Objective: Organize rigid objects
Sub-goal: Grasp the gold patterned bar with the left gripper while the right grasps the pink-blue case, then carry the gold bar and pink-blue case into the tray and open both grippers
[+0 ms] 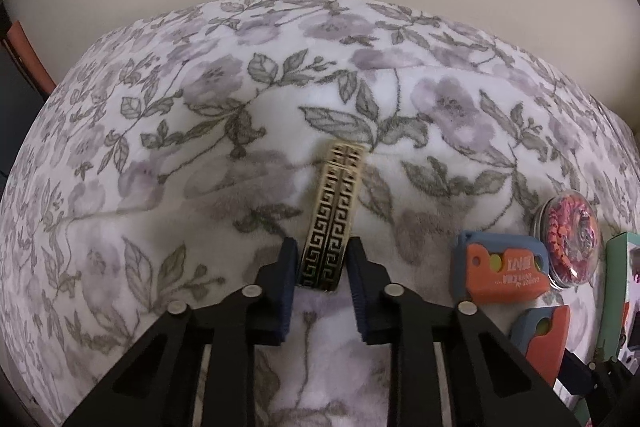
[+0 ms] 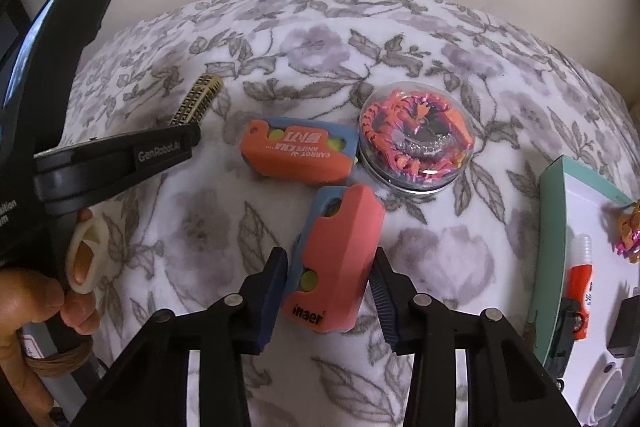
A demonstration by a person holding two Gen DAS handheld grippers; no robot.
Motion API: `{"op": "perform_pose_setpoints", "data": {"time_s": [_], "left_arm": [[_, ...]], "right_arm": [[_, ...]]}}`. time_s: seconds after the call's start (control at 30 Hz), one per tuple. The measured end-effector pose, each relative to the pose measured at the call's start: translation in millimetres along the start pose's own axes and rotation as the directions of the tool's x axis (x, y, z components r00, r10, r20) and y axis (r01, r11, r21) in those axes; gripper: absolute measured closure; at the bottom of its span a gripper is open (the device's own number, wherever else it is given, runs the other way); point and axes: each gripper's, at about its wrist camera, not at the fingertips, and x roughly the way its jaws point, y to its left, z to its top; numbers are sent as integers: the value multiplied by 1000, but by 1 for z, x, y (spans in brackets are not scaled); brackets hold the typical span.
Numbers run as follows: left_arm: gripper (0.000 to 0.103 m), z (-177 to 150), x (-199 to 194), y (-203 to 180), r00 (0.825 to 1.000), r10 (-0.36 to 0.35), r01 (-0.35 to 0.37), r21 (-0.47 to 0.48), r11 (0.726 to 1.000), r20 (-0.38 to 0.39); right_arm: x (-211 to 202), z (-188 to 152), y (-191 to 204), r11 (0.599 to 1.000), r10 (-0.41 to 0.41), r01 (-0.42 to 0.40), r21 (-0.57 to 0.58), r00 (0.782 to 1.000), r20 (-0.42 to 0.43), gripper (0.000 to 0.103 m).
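Observation:
A gold and black patterned bar (image 1: 334, 215) lies on the floral blanket (image 1: 200, 147). My left gripper (image 1: 323, 253) has its jaws around the bar's near end, pads touching it. The bar's far end also shows in the right wrist view (image 2: 198, 99). An orange and blue carrot-knife toy (image 2: 334, 259) lies between the open jaws of my right gripper (image 2: 330, 267), with a gap on the right side. A second such toy (image 2: 298, 153) lies beyond it, next to a round clear case with a pink dragon (image 2: 416, 143).
A mint-edged white tray (image 2: 554, 195) at the right holds a small orange bottle (image 2: 580, 287), a pink figure and other small items. The left gripper's body and the person's hand (image 2: 36, 307) fill the left of the right wrist view. A pale wall lies behind.

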Motion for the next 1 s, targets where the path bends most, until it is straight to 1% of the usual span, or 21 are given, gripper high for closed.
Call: {"op": "perform_pose_setpoints", "data": {"time_s": [0.23, 0.37, 0.47, 0.57, 0.7, 0.8, 0.9, 1.0], "left_arm": [[82, -11, -13, -5, 1000, -3, 2, -25, 1000, -27], [82, -16, -29, -8, 998, -43, 40, -78, 996, -36], [82, -24, -46, -16, 998, -57, 55, -75, 996, -29], [82, -32, -65, -25, 996, -87, 85, -73, 994, -17], [82, -48, -94, -44, 991, -132, 132, -49, 990, 9], [82, -59, -115, -60, 984, -177, 177, -27, 984, 28], [82, -70, -138, -83, 974, -221, 220, 22, 975, 56], [82, -82, -157, -105, 964, -253, 246, 84, 966, 81]], "right_arm": [[-16, -7, -10, 1000, 11, -11, 8, 1000, 5, 59], [-33, -13, -19, 999, 21, -21, 35, 1000, 15, 59], [-50, -19, -29, 997, 26, -28, 65, 999, 28, 59], [-69, -26, -44, 992, 38, -43, 117, 998, 44, 59], [-98, -37, -67, 984, 26, -39, 176, 997, 74, 59], [-119, -48, -84, 976, 8, -28, 215, 995, 95, 59], [-136, -63, -101, 970, -27, 2, 245, 995, 100, 59], [-150, -76, -118, 959, -42, 10, 283, 993, 107, 59]]}}
